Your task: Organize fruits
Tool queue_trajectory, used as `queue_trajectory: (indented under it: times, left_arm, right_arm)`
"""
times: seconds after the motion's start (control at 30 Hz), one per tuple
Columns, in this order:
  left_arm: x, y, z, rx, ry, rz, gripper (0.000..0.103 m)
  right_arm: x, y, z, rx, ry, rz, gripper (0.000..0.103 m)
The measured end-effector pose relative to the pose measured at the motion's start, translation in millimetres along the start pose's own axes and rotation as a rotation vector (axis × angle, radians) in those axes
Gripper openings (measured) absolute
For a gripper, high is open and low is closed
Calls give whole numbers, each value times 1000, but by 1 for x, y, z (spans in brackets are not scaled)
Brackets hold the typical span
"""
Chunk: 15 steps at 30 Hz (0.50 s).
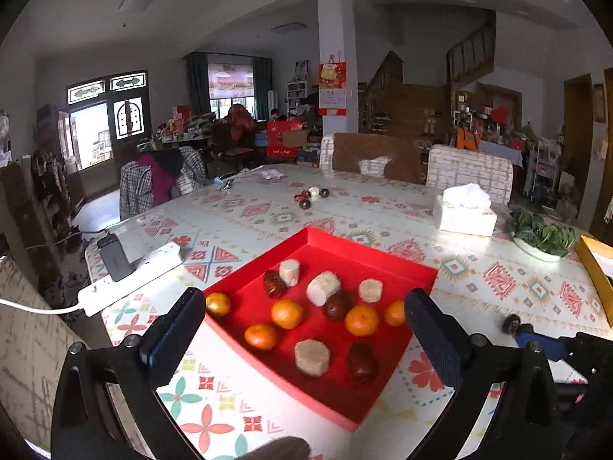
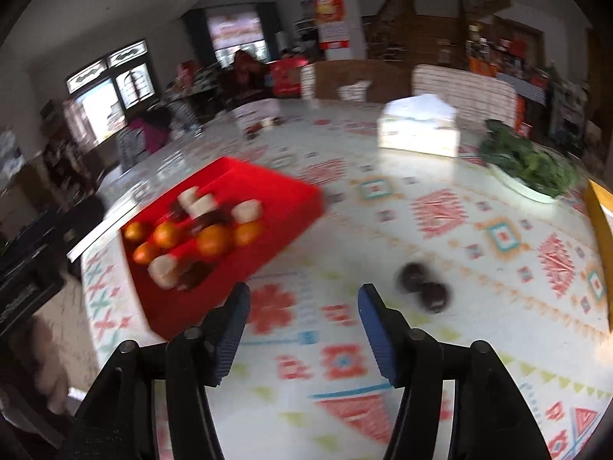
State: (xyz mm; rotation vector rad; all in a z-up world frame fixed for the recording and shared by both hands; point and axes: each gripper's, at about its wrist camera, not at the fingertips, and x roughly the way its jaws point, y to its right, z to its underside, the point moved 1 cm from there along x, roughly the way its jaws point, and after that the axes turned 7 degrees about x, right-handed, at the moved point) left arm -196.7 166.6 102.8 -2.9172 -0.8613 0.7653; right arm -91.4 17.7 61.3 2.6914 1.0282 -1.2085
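A red tray (image 1: 367,255) on the patterned table holds several oranges (image 1: 286,313), dark red dates (image 1: 361,362) and pale cake pieces (image 1: 312,357). My left gripper (image 1: 304,329) is open and empty, hovering over the tray's near side. In the blurred right wrist view the tray (image 2: 299,195) lies to the left. My right gripper (image 2: 302,329) is open and empty above the table. Two dark dates (image 2: 423,287) lie on the table just right of it. One of these dates (image 1: 511,324) also shows in the left wrist view, beside the right gripper's blue fingertips (image 1: 536,341).
A few more dates and a pale piece (image 1: 311,195) lie farther back on the table. A tissue box (image 1: 465,211), a plate of greens (image 1: 542,235), a yellow box (image 1: 597,268), a power strip (image 1: 130,278) with a phone (image 1: 115,257) and chairs ring the table.
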Motion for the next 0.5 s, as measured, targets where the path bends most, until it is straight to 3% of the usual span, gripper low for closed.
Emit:
queue_trajectory:
  times: [0.13, 0.5]
  left_arm:
    - [7, -8, 9, 2, -50, -7, 103]
    - [14, -13, 24, 21, -116, 20, 103]
  right_arm:
    - [12, -28, 9, -34, -22, 9, 63]
    - [23, -52, 14, -58, -45, 31, 63]
